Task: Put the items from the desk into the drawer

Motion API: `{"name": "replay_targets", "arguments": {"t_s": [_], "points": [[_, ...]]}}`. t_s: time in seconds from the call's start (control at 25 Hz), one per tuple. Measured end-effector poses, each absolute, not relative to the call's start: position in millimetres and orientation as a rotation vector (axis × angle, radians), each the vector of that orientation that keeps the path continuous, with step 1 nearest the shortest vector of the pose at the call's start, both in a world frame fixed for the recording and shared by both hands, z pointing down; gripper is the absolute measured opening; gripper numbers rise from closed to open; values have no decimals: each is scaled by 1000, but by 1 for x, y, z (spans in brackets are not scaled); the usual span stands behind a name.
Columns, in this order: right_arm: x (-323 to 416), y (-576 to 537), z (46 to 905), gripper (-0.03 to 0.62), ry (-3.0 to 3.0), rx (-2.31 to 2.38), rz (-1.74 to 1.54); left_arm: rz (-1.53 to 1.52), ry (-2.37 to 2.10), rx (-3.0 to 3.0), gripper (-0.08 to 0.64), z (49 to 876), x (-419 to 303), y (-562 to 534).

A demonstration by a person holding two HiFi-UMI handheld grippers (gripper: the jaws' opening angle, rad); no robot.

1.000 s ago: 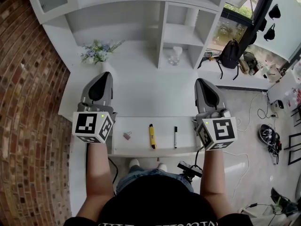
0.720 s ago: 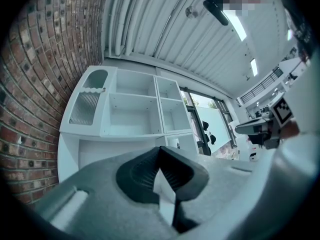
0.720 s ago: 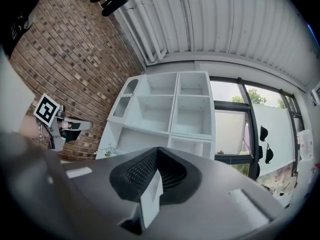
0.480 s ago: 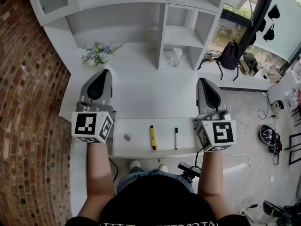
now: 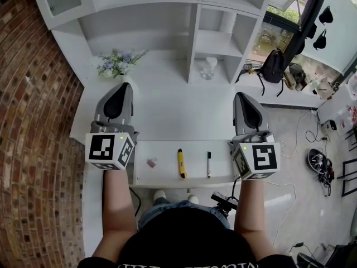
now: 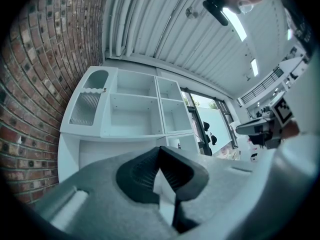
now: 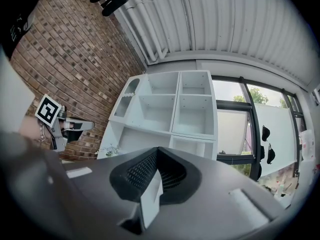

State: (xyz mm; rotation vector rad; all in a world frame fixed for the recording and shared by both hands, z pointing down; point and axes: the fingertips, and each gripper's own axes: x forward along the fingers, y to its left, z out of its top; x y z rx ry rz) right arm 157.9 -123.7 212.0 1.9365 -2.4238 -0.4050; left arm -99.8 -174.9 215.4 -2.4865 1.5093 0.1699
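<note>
A white drawer [image 5: 167, 175] stands pulled out under the desk's front edge. In it lie a small pink clip [image 5: 151, 161], a yellow pen-shaped item [image 5: 181, 162] and a black marker [image 5: 208, 163]. My left gripper [image 5: 122, 89] is held over the desk's left side and is shut with nothing in it; the left gripper view shows its pads [image 6: 145, 171] meeting. My right gripper [image 5: 241, 96] hovers over the desk's right side, also shut and empty, its pads [image 7: 145, 171] together. Both point away from the drawer toward the shelves.
The white desk top [image 5: 178, 113] carries a vase of flowers [image 5: 117, 63] at the back left. A white shelf unit [image 5: 195, 32] rises behind, with a clear jar [image 5: 207, 67] in one cubby. A brick wall [image 5: 33, 149] runs along the left. A black backpack [image 5: 273, 63] sits at the right.
The right gripper has drifted a touch to the right and down. The left gripper and the things in the drawer have not moved.
</note>
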Motion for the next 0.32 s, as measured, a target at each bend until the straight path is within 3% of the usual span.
{"name": "replay_targets", "arguments": {"t_s": [0.32], "points": [[158, -125, 210, 11, -2441, 1935, -409, 176, 1503, -2483, 3, 213, -98, -177]]}}
